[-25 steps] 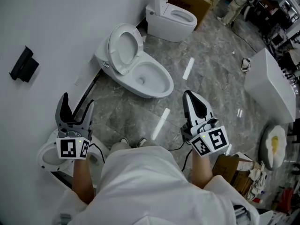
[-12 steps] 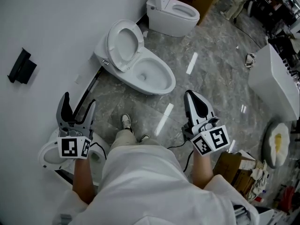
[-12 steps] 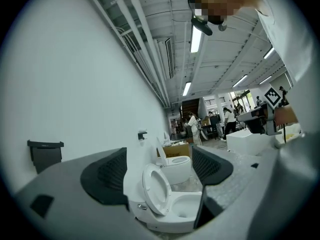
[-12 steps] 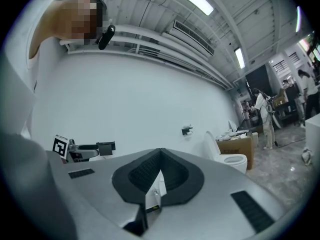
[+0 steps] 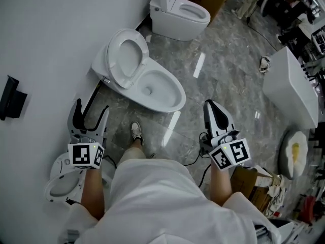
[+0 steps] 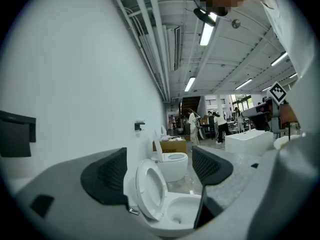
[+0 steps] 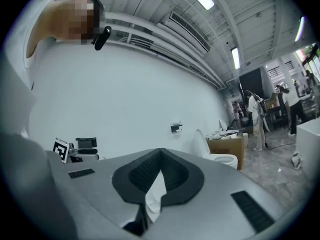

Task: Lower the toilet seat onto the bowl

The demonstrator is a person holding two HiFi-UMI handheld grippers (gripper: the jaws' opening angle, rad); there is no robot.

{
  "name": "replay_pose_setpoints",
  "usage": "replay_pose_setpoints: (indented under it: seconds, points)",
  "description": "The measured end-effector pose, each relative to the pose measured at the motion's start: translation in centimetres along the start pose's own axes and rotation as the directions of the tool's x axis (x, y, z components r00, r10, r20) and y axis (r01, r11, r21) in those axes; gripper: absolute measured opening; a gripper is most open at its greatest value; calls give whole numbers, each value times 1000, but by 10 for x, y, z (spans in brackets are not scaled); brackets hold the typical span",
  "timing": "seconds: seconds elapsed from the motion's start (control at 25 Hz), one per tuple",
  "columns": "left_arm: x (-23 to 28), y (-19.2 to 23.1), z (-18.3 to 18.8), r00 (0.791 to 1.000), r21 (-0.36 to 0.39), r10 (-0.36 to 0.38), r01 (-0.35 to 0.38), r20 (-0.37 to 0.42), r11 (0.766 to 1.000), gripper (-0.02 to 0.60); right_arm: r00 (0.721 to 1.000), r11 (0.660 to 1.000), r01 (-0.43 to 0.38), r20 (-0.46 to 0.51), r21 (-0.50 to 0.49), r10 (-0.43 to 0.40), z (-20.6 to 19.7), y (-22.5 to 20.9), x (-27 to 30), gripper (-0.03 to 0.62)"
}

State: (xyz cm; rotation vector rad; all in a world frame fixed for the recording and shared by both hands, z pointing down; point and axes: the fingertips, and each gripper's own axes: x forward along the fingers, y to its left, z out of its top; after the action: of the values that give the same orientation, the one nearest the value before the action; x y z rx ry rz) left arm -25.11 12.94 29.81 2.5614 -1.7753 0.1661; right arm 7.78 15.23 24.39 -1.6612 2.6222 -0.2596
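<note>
Head view, left to right: a black wall fixture [image 5: 11, 98] on the white wall; the left gripper [image 5: 91, 111], its fingers spread wide with nothing between them; the toilet seat [image 5: 123, 57] standing raised at the wall end of the bowl [image 5: 161, 89]; the right gripper [image 5: 214, 110], fingers pressed together and empty. The toilet's long axis runs from the wall at upper left out to the lower right, with the bowl's front pointing away from the wall. The seat's ring faces out over the bowl. Both grippers are well apart from the seat. The left gripper view frames the seat between its spread fingers and shows people far down the hall. Only the head view shows the person's shoe [image 5: 135, 132] on the grey floor [image 5: 228, 70].
</note>
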Motion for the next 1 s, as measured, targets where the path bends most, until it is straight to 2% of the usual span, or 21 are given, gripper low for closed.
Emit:
replay_pose_setpoints:
  seconds: [0.16, 0.28, 0.56, 0.72, 0.84, 1.0]
  points:
    - [68, 37, -10, 1000, -56, -26, 25, -16, 998, 391, 999, 998, 48, -6, -35, -48, 23, -11, 63, -3]
    - [117, 63, -22, 998, -98, -55, 52, -24, 994, 390, 996, 995, 73, -54, -65, -76, 29, -17, 113, -3]
    - [200, 112, -53, 994, -138, -97, 89, -55, 986, 390, 992, 996, 45, -117, -76, -53, 16, -6, 208, -3]
    - [225, 120, -65, 990, -158, -116, 101, -87, 982, 391, 990, 998, 40, -137, -49, -47, 8, -8, 231, -3]
    - [243, 108, -72, 985, -160, -125, 105, -117, 981, 391, 988, 999, 37, -148, -25, -41, 3, -26, 236, -2]
    - [262, 89, -65, 984, -117, -104, 88, -147, 989, 390, 993, 1000, 2, -119, 12, 0, 5, -56, 237, -2]
